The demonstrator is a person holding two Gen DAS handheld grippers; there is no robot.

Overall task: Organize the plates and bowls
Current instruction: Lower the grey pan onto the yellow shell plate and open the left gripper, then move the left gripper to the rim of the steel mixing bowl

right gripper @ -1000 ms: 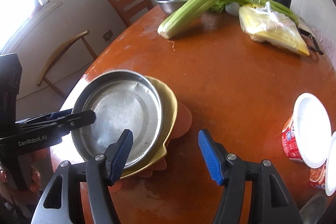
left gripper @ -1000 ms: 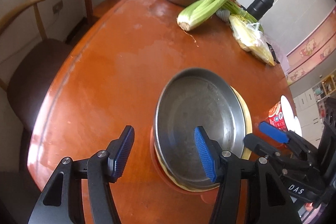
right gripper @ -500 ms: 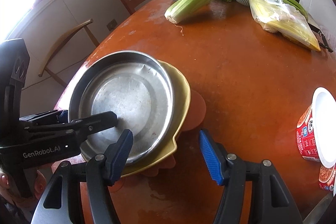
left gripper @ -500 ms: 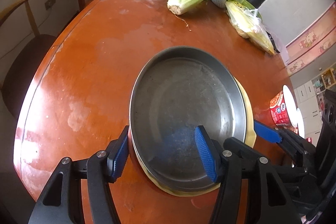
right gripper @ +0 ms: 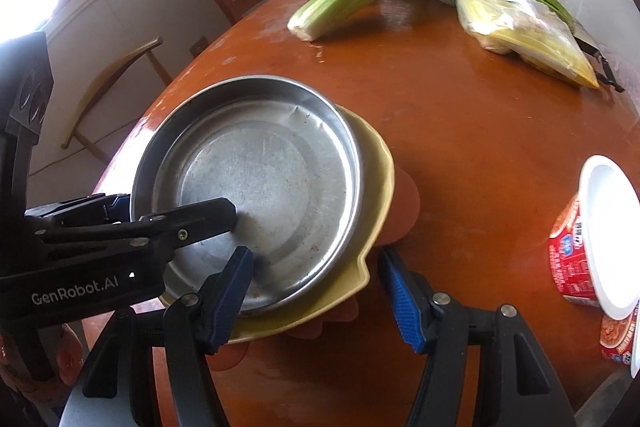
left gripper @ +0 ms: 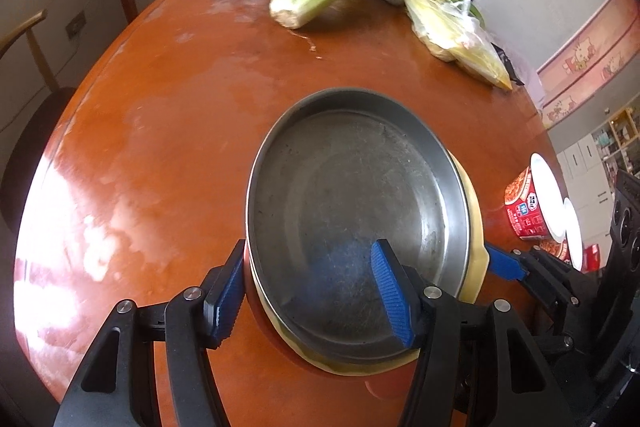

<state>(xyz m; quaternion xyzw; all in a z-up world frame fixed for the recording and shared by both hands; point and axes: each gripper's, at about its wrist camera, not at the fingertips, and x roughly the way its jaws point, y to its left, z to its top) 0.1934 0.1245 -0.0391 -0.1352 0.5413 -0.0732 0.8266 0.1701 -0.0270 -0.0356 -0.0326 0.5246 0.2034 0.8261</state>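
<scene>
Steel pan (left gripper: 352, 203) sits nested in the yellow dish (right gripper: 376, 187) on the table (left gripper: 168, 131), near its edge. Your left gripper (left gripper: 308, 287) straddles the pan's near rim, one finger outside, one inside, not visibly pinching. Your right gripper (right gripper: 316, 295) stands open astride the yellow dish's handle, gripping nothing.

Your left tool (left gripper: 308, 285) tilts steeply down near the table's edge, fingers apart; your right tool (right gripper: 316, 291) tilts likewise, fingers apart, gripping nothing.
</scene>
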